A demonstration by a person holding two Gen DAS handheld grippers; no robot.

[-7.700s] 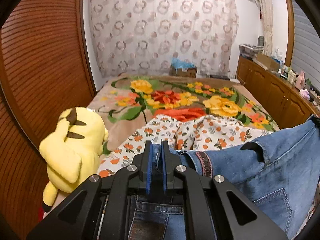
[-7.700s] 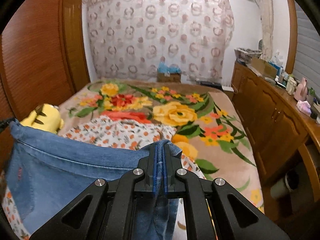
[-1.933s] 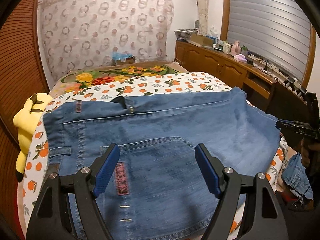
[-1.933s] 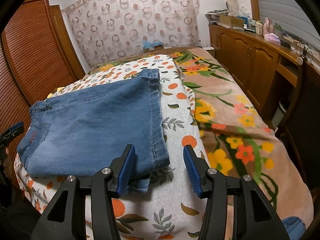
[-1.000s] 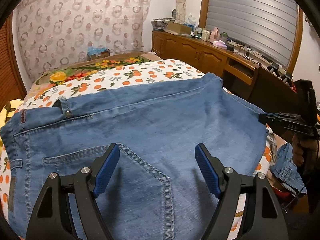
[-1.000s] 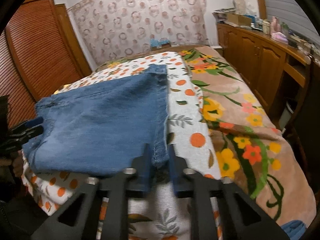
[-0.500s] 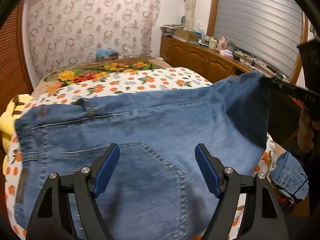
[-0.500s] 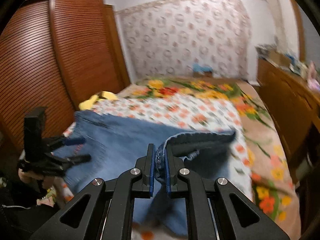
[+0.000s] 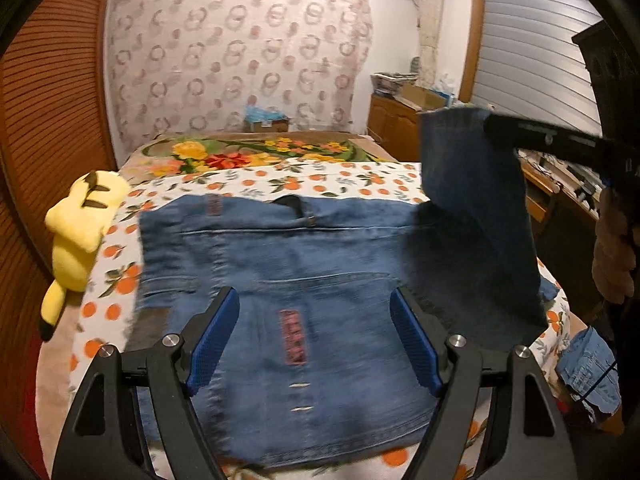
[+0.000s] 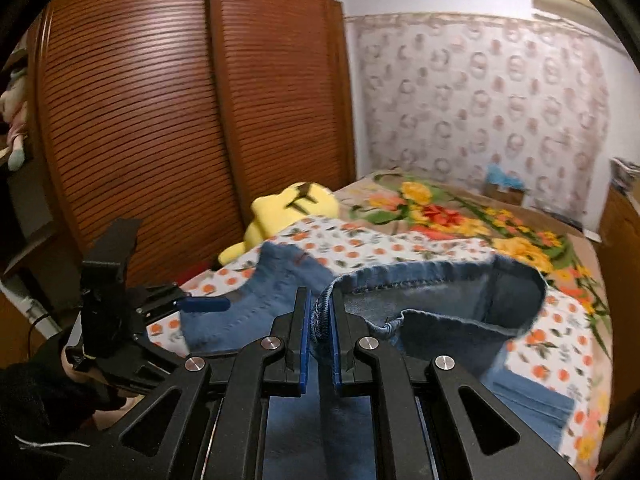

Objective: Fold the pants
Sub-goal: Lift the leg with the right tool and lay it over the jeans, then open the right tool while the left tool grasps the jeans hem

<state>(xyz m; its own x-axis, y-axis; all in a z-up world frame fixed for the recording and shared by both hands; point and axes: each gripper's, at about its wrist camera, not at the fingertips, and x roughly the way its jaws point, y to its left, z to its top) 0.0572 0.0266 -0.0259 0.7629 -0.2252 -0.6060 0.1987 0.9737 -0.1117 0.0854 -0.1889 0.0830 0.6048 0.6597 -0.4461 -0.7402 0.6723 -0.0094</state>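
Observation:
Blue jeans (image 9: 312, 280) lie flat on a white sheet with orange print (image 9: 320, 178) on the bed, waistband at the far side. My left gripper (image 9: 314, 340) is open and empty, hovering above the seat of the jeans. My right gripper (image 10: 320, 316) is shut on the hem edge of the jeans (image 10: 440, 292) and holds that end lifted off the bed. In the left wrist view this raised flap (image 9: 472, 200) hangs from the right gripper (image 9: 490, 128) at the right.
A yellow plush toy (image 9: 80, 216) lies at the bed's left edge by the brown wardrobe doors (image 10: 180, 120). A floral blanket (image 9: 248, 156) covers the far bed. Wooden cabinets (image 9: 396, 128) line the right wall. More denim (image 9: 588, 368) lies off the bed's right side.
My right gripper closed on the jeans' hem end and lifted it up and toward the left. My left gripper stayed open over the jeans and drew back slightly.

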